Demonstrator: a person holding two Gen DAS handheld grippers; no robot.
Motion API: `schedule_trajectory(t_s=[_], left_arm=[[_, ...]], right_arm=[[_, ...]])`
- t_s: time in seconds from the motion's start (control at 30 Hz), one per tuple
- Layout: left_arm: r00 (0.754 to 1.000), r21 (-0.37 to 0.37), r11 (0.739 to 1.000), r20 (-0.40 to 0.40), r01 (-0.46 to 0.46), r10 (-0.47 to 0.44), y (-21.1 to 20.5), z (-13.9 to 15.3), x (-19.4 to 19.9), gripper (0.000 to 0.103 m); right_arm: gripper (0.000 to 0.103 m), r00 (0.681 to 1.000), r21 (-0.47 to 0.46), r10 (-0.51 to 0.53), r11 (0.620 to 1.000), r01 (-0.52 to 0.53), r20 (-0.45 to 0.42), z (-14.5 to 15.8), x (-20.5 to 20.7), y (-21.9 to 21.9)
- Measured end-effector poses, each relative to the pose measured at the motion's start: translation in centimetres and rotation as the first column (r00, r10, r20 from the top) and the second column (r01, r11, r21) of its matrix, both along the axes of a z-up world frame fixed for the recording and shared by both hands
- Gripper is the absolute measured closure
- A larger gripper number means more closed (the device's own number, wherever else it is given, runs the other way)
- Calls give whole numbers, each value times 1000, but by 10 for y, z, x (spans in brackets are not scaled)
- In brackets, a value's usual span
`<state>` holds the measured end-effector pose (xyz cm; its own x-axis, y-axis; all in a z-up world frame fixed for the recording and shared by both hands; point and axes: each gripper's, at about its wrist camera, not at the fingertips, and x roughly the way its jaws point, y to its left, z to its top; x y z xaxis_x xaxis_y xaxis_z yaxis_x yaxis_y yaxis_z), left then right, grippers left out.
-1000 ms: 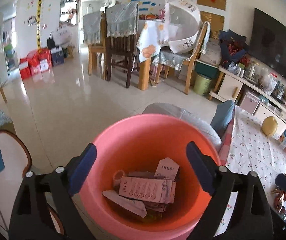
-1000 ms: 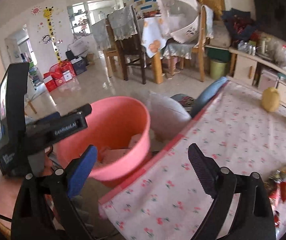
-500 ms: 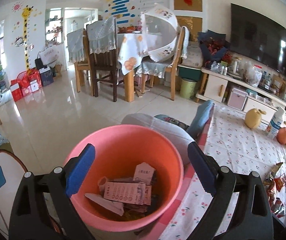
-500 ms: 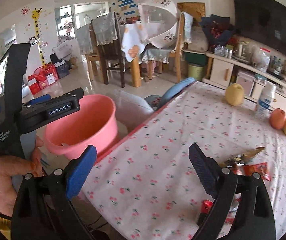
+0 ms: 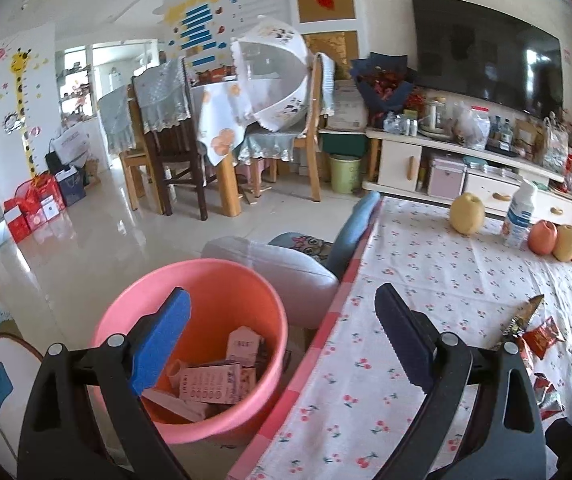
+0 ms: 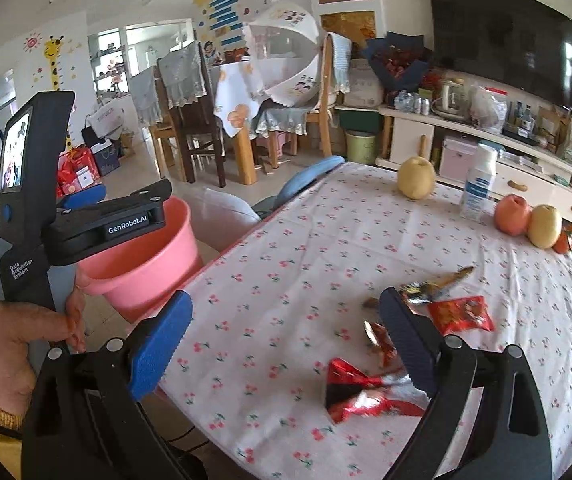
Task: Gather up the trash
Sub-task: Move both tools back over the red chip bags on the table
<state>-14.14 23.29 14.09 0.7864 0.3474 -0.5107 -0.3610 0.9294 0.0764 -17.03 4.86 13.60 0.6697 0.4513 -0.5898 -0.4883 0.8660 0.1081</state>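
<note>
A pink bucket (image 5: 205,280) stands on the floor beside the table and holds pink paper packaging (image 5: 213,380). It also shows in the right wrist view (image 6: 153,268). My left gripper (image 5: 281,344) is open and empty above the bucket's right rim and the table edge. My right gripper (image 6: 286,340) is open and empty above the tablecloth. Several red snack wrappers (image 6: 366,396) lie on the table near its right finger, with another red wrapper (image 6: 462,314) and a gold wrapper (image 6: 450,278) beyond. The wrappers show in the left wrist view (image 5: 542,336).
The table has a cherry-print cloth (image 6: 306,248). A pear (image 6: 416,178), a white bottle (image 6: 480,184), an apple (image 6: 512,214) and more fruit stand at its far side. A grey cushioned chair (image 5: 277,268) is beside the bucket. The left hand-held device (image 6: 33,200) is left of my right gripper.
Both grippers have swung right, away from the bucket toward the table. The wrappers have come into the right wrist view near the right finger.
</note>
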Motion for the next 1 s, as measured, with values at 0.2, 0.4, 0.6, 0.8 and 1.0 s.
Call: schedule_trajectory(t_s=[0.2,0.4,0.6,0.8,1.0], left_arm=[[998,28,998,-12,54,-54,-27,-2,5,9],[994,45,993,-25,109,-108,-51,-6,9,9],[983,74,981,-45,180,-177,-76,-10,9,9],[940,33,941,-58,338,-335,-106,-16,2,9],[877,19,879,-84,476,-473,-135,-25,-4,9]], right_arm=[[10,999,11,-32,999,32,-10,-4,-4,-27],[9,998,22,-60,998,61,-25,-8,-4,-56],[10,995,20,-94,995,94,-37,-12,-5,-84],[10,987,11,-159,987,160,-32,-14,-4,-115],[10,980,-8,-201,979,201,6,-13,-3,-136]])
